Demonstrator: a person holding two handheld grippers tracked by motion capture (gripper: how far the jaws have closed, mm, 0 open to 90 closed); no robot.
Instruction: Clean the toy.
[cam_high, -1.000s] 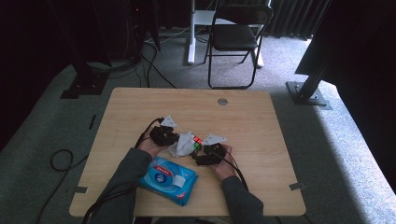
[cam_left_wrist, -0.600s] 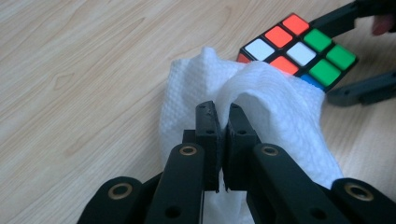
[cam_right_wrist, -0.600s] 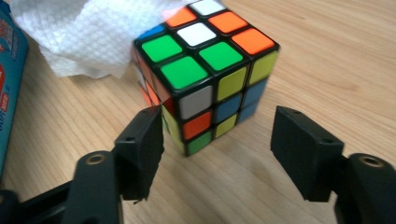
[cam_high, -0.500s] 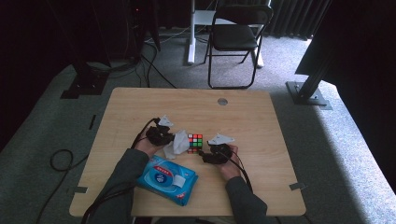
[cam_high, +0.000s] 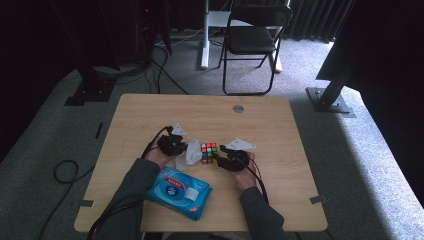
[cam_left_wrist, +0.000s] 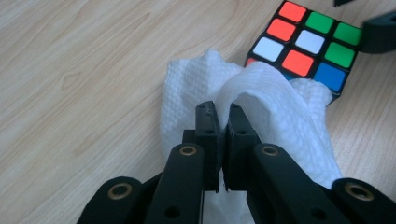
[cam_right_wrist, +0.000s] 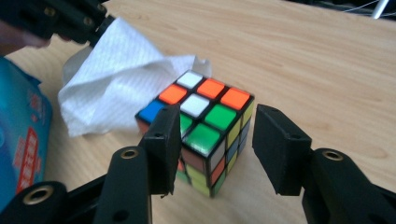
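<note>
Both grippers: black jaws, brass-coloured rivets at the linkage pivots. Left gripper (cam_left_wrist: 222, 135): small screws on flat pads. Right gripper (cam_right_wrist: 215, 149): square block pads. Grey triangular top plates, black trailing cables, dark grey-green sleeves.

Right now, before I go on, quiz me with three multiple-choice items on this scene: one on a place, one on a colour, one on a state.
1. Where does the cube stand?
A. on the blue pack
B. on the table between the two grippers
C. on the chair

2. What colour is the middle sticker on the cube's top face?
A. white
B. blue
C. yellow

3. What does the left gripper hold?
A. the cube
B. nothing, jaws wide open
C. the tissue, jaws shut on it

Key:
1 B: in the high view it sits on the table, with the left gripper at its left and the right gripper at its right.
2 A: both gripper views show a white centre square.
3 C: the left gripper view shows the tissue pinched between the closed jaws.
</note>
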